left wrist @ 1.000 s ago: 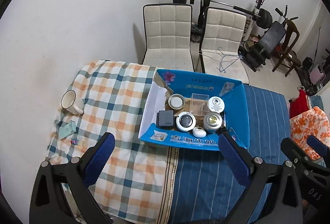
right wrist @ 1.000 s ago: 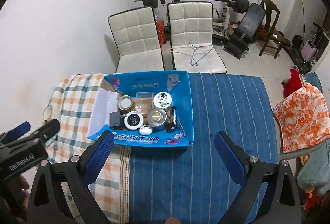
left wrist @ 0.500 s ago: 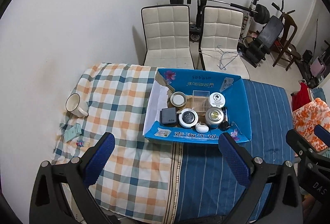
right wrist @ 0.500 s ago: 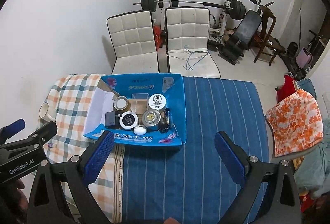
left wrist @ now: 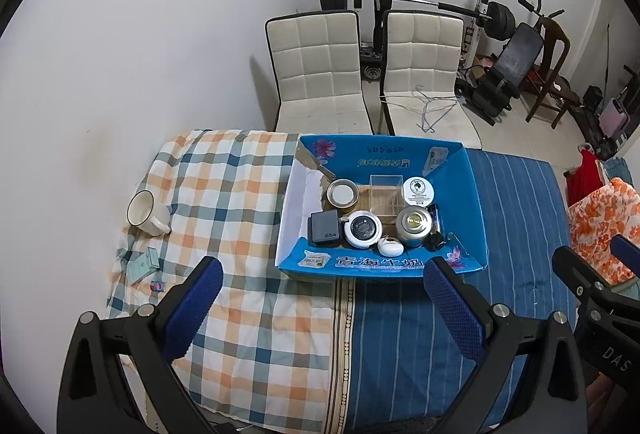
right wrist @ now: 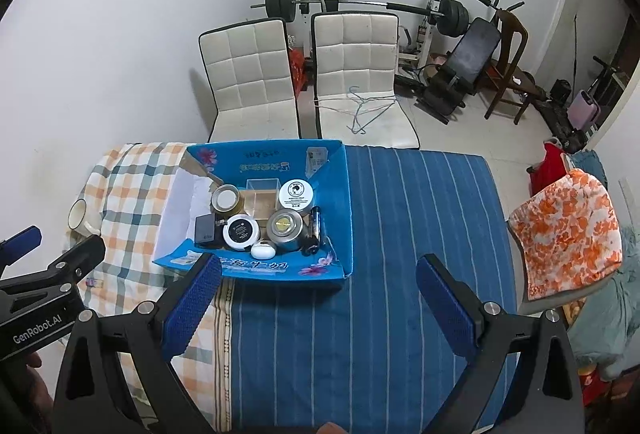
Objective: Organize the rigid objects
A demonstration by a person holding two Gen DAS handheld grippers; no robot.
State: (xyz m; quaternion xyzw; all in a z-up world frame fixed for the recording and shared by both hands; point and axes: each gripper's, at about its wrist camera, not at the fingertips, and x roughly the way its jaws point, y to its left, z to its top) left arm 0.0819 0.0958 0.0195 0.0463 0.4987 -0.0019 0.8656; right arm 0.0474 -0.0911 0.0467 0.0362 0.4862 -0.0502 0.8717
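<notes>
While both tongs gape: one box [left wrist: 460, 190], four round tins.

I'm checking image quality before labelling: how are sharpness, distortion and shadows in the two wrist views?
Left wrist view: strong fisheye bending with black corners, yet the white print on the blue cardboard box reads sharp; the open left gripper shows no blur. Right wrist view: same curvature, even soft room light, a faint shadow under the box's near edge on the blue striped cloth; the open right gripper is crisp.
</notes>
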